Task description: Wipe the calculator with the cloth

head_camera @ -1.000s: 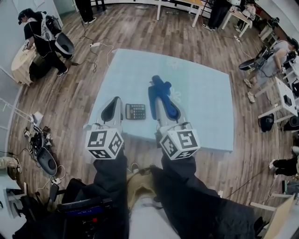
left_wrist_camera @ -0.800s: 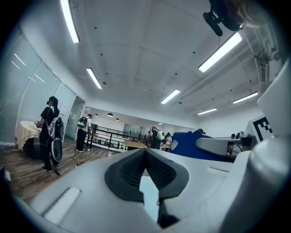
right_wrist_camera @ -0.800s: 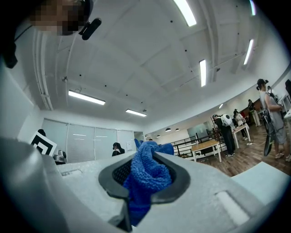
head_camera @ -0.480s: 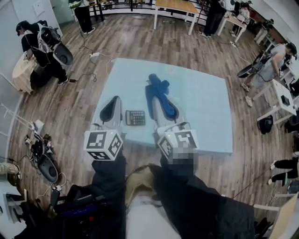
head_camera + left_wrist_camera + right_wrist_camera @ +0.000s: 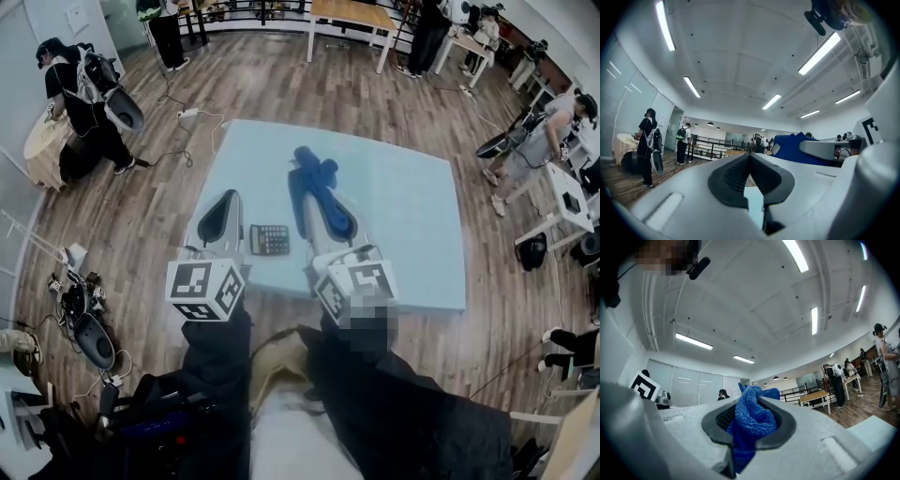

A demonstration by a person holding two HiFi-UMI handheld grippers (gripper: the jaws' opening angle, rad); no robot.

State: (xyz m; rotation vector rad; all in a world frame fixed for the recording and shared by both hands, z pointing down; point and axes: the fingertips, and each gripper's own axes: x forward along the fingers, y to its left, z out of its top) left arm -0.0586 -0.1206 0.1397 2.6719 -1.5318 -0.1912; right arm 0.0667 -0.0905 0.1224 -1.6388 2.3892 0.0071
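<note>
The calculator (image 5: 270, 240) lies flat on the pale blue desk (image 5: 412, 225), close to the edge nearest me, and it sits between my two tools in the head view. My left claw (image 5: 750, 157) is clenched on nothing: in its own view the dark pads (image 5: 733, 176) meet at the tips, and only a sliver of desk shows through the gap lower down. From above, that claw sits just left of the calculator, though I cannot tell whether it rests on the desk or hangs over it. My right claw (image 5: 751, 405) is clamped on the blue cloth (image 5: 752, 420), which bulges out between the pads and pokes up past the tips. In the head view the cloth runs along the top of that claw, and its loose end lies ahead of and to the right of the calculator, apart from it. Both claw cameras are tilted upward, so they take in mostly ceiling and strip lights. The marker cubes (image 5: 208, 289) sit over the near desk edge, with my dark sleeves (image 5: 217, 366) behind them. The desk stands on a wooden floor (image 5: 262, 66), and a person (image 5: 82, 80) stands well off to the left.
</note>
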